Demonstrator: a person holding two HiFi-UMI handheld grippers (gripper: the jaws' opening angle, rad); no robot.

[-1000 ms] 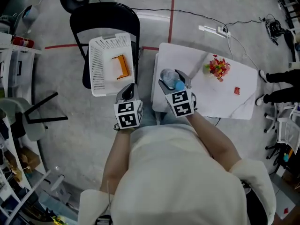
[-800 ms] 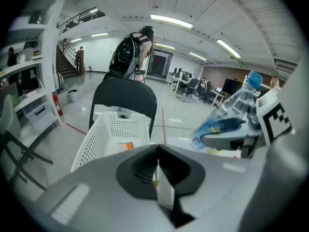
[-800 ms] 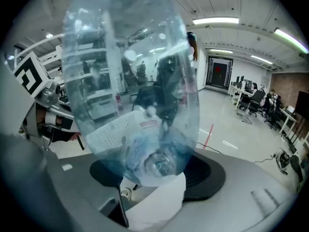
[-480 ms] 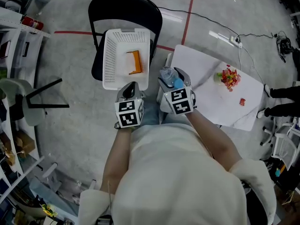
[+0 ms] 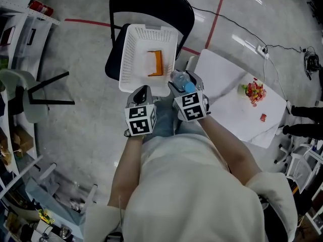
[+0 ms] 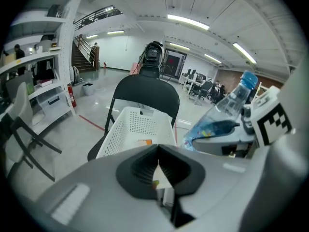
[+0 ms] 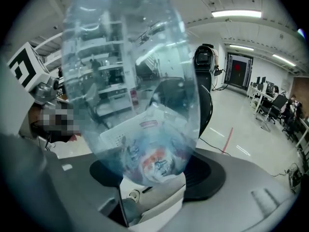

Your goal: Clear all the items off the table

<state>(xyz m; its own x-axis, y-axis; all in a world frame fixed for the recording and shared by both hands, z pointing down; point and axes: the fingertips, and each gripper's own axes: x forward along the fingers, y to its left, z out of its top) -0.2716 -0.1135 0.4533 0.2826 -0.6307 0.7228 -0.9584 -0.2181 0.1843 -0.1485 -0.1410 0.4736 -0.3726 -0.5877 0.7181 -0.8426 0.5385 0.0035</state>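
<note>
Partly done: an orange piece (image 5: 156,63) lies in the basket (image 5: 132,64) at upper centre, the right gripper (image 5: 185,84) pinches a bottle (image 5: 179,78) just below it, the left gripper (image 5: 141,96) has its jaws pressed together on nothing, and sweets (image 5: 254,91) lie uncleared on the table (image 5: 222,79) at right.

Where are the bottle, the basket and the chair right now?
bottle (image 7: 130,81), right gripper view, clear body
basket (image 5: 129,59), head view, left wall
chair (image 5: 151,3), head view, black backrest

Count, standing beside the work area:
- black chair (image 5: 151,4): one
- white basket (image 5: 132,59): one
- orange item (image 5: 155,63) in it: one
- white table (image 5: 222,84): one
- multicoloured clump (image 5: 254,91) on it: one
- small red piece (image 5: 263,117) on it: one
- plastic bottle (image 5: 177,77): one
- grippers: two, the left gripper (image 5: 143,90) and the right gripper (image 5: 185,82)
</note>
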